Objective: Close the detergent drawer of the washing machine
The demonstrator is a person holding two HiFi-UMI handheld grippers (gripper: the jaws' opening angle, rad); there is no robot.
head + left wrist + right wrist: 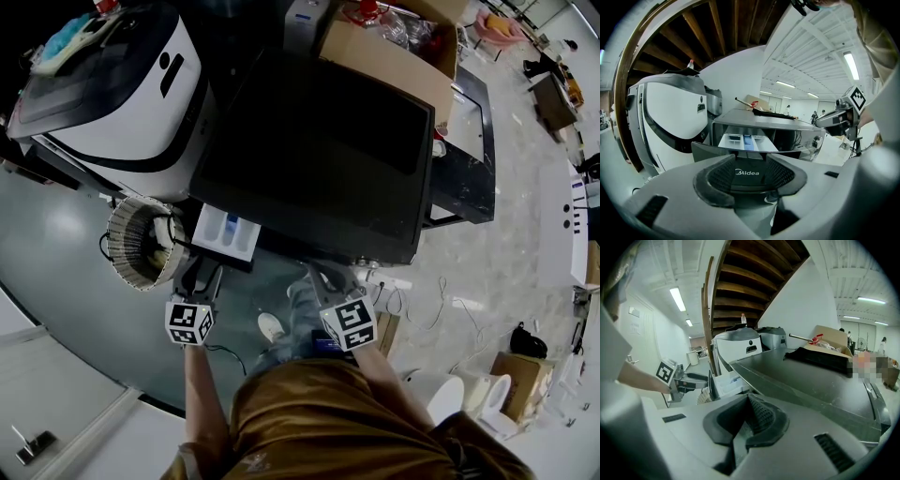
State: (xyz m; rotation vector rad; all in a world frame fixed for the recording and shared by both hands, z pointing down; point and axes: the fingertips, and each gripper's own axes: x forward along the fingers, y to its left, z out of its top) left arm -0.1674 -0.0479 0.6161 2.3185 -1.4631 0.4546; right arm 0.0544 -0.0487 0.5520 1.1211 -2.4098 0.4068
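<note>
Evidently the left gripper (202, 269), jaws spread, fronts the open detergent drawer (226, 234) at centre-left, ready to push; the right gripper (321, 275), jaws pressed together and empty, idles.

the left gripper (750, 172) has its jaws spread wide, and the dark pads (712, 180) sit on either side of a dark panel marked "midea". that panel is the front of the detergent drawer (747, 142), which stands pulled out straight ahead of the claw, its white compartments and one blue one open to view. whether the pads touch the panel i cannot tell. behind the drawer runs the grey washing machine (787, 123), with a cardboard box (754, 101) far back on its top. ahead and left of the claw stands a rounded white machine (670, 117). off to the right the right gripper (829, 121) hovers, marker cube (856, 98) uppermost. wooden beams (717, 28) cross overhead.
</note>
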